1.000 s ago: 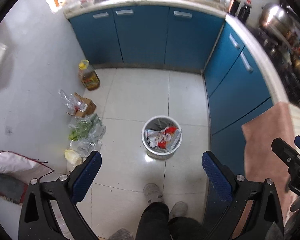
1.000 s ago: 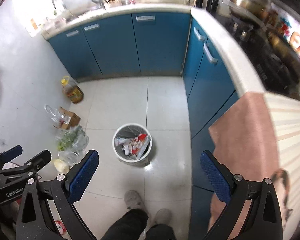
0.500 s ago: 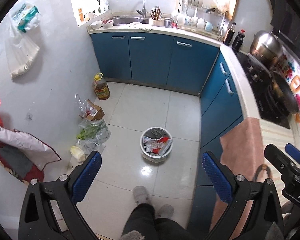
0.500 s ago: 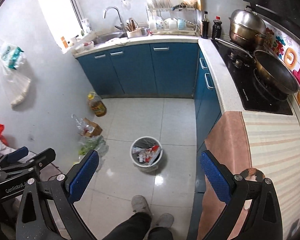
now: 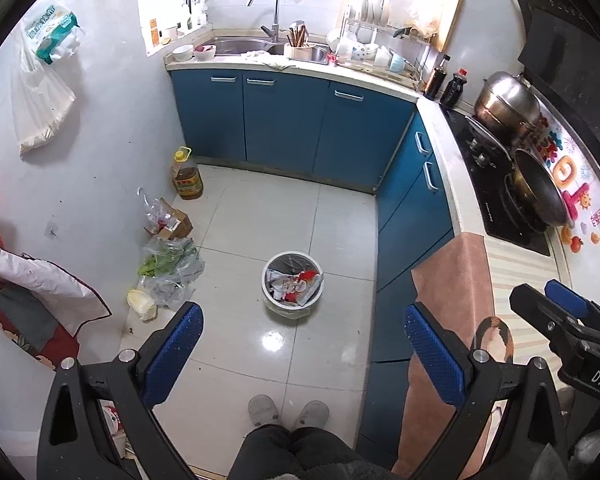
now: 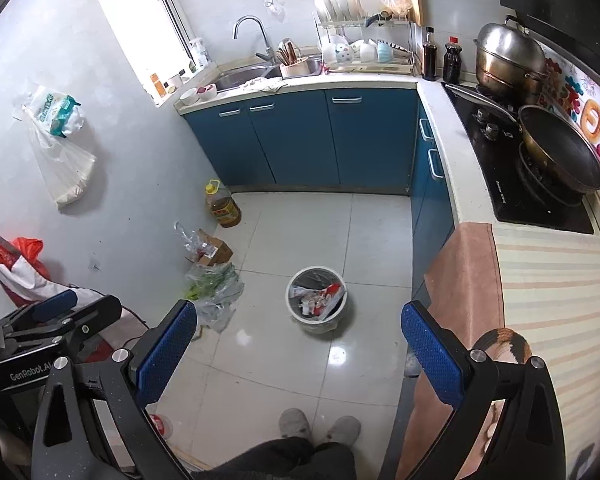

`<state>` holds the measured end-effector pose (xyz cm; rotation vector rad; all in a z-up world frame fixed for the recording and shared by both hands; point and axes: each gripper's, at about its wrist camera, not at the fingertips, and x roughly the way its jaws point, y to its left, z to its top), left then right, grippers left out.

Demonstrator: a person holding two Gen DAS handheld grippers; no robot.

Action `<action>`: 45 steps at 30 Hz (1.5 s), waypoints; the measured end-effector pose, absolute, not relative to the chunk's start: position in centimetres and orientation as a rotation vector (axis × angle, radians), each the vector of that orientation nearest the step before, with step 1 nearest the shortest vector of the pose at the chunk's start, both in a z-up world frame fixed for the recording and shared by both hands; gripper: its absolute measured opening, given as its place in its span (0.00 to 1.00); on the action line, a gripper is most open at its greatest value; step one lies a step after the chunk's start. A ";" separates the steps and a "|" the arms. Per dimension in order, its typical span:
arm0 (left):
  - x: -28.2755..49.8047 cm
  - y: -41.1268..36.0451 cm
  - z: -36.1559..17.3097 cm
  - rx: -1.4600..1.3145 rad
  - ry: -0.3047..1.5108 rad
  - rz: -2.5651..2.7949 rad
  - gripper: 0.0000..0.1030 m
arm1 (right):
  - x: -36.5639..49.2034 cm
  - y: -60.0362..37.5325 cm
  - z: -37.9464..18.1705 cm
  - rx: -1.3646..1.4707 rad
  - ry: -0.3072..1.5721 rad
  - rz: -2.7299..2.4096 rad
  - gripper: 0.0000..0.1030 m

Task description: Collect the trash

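Observation:
A white trash bin full of crumpled wrappers stands on the tiled floor in the middle of the kitchen; it also shows in the right wrist view. My left gripper is open and empty, held high above the floor over the bin. My right gripper is open and empty at about the same height. Each gripper shows at the edge of the other's view: the right gripper and the left gripper.
Blue cabinets run along the back and right. A counter with a pink striped cloth and a stove with a wok is at right. An oil bottle, a cardboard box and plastic bags of greens lie along the left wall. The person's slippers are below.
Both grippers have risen and tilted up, so the bin looks smaller and the sink, window and stove have come into view. Both stay open and empty.

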<state>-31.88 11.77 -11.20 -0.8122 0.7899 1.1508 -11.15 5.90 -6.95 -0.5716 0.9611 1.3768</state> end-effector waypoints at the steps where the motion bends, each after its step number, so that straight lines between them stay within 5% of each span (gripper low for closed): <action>1: -32.0 11.6 -11.1 -0.816 0.788 1.146 1.00 | -11.3 5.8 -6.8 -0.569 0.965 1.375 1.00; 45: -34.9 9.7 -10.0 -0.834 0.762 1.089 1.00 | -12.9 2.4 -6.7 -0.583 0.989 1.363 1.00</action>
